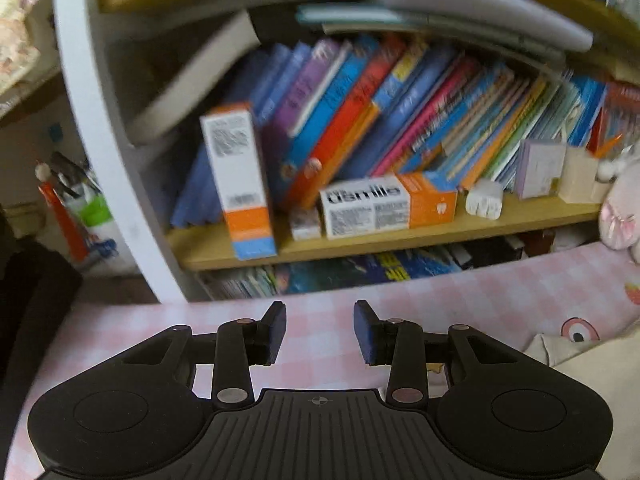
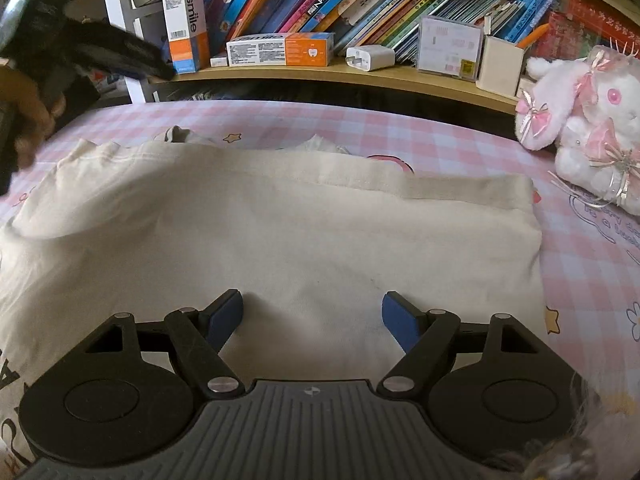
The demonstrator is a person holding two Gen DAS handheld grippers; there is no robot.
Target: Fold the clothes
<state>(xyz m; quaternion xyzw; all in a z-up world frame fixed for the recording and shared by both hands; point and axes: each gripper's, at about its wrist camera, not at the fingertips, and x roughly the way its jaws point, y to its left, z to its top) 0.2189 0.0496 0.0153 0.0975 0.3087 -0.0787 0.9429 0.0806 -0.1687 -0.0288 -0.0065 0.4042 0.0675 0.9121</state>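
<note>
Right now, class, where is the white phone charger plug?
In the right wrist view the white charger plug lies on the wooden shelf behind the bed, between the lying usmile toothpaste box and the clear plastic case.

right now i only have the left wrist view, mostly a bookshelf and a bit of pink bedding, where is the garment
Observer: The cream garment lies spread on the pink checked sheet, directly under the right hand-held gripper.
Operator: is the right one holding it
Observer: No. Its jaws are open above the cloth, with nothing between them.
Operator: anything near the cloth i should avoid
Observer: A white and pink plush toy sits on the sheet by the garment's far right corner, apart from it.
Operator: is it folded yet
Observer: It looks partly folded: a hemmed edge runs across the far side with more cloth peeking out behind it.
</note>
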